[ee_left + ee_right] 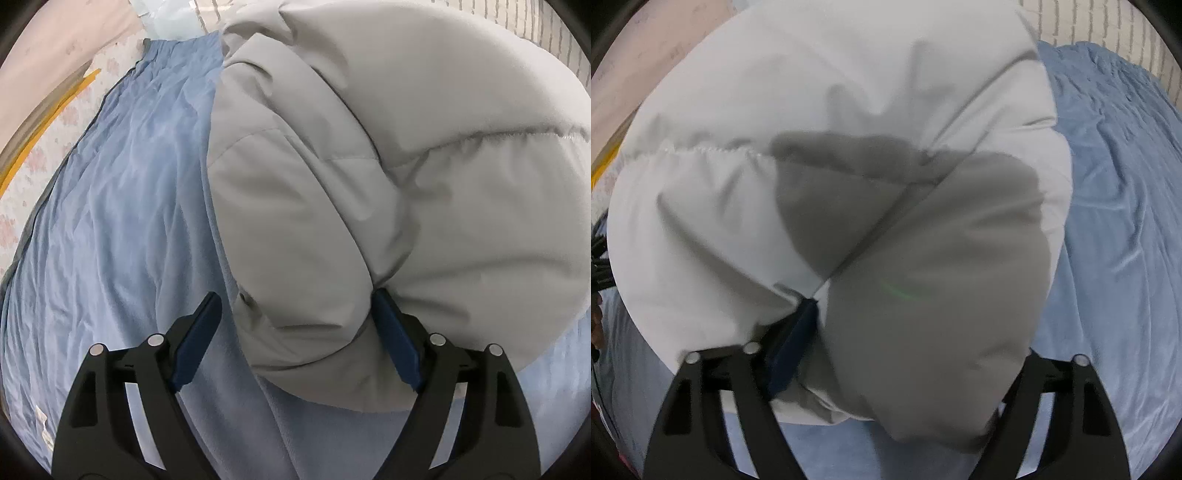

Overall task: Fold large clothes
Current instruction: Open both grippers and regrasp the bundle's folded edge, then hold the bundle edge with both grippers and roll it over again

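Note:
A puffy light-grey padded jacket (424, 166) lies on a blue bedsheet (110, 221). In the left wrist view a thick fold of it sits between my left gripper's (295, 325) wide-open blue-padded fingers (199, 332); the left one stands clear of the cloth. In the right wrist view the jacket (849, 166) fills the frame. My right gripper (905, 332) straddles a grey padded fold (934, 295). Its left finger (798, 332) touches the cloth; the right finger is hidden under the fabric.
The blue sheet (1115, 221) stretches to the right in the right wrist view. A pale floral mattress edge (48, 155) and yellow strips (48, 122) lie at the left. A white ribbed surface (1108, 26) is at the far top.

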Available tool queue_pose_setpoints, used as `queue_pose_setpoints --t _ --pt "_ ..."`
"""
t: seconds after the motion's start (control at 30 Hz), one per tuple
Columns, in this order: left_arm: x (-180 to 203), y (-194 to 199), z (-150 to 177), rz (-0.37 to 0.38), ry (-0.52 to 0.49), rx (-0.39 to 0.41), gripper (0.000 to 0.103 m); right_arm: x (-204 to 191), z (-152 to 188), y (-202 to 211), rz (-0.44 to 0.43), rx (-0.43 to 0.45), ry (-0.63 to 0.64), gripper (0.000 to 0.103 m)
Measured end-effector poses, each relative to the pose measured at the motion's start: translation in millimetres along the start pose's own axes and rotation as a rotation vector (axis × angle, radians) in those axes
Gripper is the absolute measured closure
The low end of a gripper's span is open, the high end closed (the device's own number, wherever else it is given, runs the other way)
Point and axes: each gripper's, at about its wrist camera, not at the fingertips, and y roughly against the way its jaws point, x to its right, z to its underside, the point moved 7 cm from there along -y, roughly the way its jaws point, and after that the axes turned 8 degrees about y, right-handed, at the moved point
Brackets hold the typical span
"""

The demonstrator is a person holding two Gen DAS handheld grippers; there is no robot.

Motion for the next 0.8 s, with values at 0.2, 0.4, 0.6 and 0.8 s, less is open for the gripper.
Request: queue_pose_setpoints --t 0.2,0.4,0.6,0.8 --pt "-21.8 7.1 1.6 0.042 0.044 -0.011 0.020 -7.5 3.1 11.2 0.057 -0.011 0.059 0.072" --pt "-47.5 20.0 -6.3 0.117 0.116 0.009 0.008 -19.9 -4.9 14.3 0.094 -0.042 0.145 0.075" --pt "-42.4 -16.5 -5.7 0.134 0.092 -0.041 0.003 -21.4 -4.1 10.5 0.105 -0.043 0.153 0.073" --pt "-36.1 -51.7 5.9 0.239 0.170 -0.113 0.003 -20.6 -6.0 9.8 0.071 -0.038 0.111 0.071"
